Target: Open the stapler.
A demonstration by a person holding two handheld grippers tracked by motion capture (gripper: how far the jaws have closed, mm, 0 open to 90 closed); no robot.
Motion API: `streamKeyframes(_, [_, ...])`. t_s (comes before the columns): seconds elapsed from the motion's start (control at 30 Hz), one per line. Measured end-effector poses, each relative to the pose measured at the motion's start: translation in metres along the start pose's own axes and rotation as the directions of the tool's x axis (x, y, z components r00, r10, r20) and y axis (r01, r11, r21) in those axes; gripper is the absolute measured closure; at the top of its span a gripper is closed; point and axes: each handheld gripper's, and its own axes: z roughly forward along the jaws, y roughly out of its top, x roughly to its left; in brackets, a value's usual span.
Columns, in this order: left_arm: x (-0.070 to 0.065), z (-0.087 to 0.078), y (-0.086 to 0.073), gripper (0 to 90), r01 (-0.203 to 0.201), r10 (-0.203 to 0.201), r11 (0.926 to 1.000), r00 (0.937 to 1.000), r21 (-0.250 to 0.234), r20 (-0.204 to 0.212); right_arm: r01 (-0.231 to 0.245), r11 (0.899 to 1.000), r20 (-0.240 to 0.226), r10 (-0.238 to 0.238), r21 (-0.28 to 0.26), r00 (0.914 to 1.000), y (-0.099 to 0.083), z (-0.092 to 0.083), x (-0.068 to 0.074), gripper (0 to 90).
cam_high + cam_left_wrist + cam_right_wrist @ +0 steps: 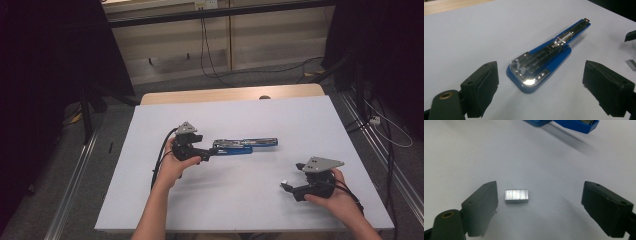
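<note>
A blue stapler (245, 145) lies swung open and flat on the white table, its metal staple channel (544, 58) facing up. My left gripper (212, 150) sits at the stapler's wide left end with its jaws open to either side of that end and apart from it (540, 87). A small silver block of staples (516, 195) lies on the table between the jaws of my right gripper (540, 205), nearer the left pad and not pressed by either. The right gripper (286, 186) is open at the front right of the table.
The white table top (300, 120) has a wooden strip (230, 94) along its far edge. Cables (210, 60) run on the floor behind it, and metal rails (75, 185) flank both sides. Bare surface lies in front of and behind the stapler.
</note>
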Motion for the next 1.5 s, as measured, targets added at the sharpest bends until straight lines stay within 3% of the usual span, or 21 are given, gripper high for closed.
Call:
streamKeyframes(0.57, [0.0,0.0,0.0,13.6,-0.005,0.005,1.0,1.0,0.004,-0.005,0.021,1.0,-0.099,-0.02,0.014,0.9949,0.002,-0.001,0.006,51.9])
streamKeyframes(1.5, [0.001,-0.001,0.0,13.6,-0.009,0.009,0.9999,0.9999,0.005,-0.009,0.101,0.992,-0.16,-0.088,0.075,0.9831,-0.001,-0.006,0.019,68.0])
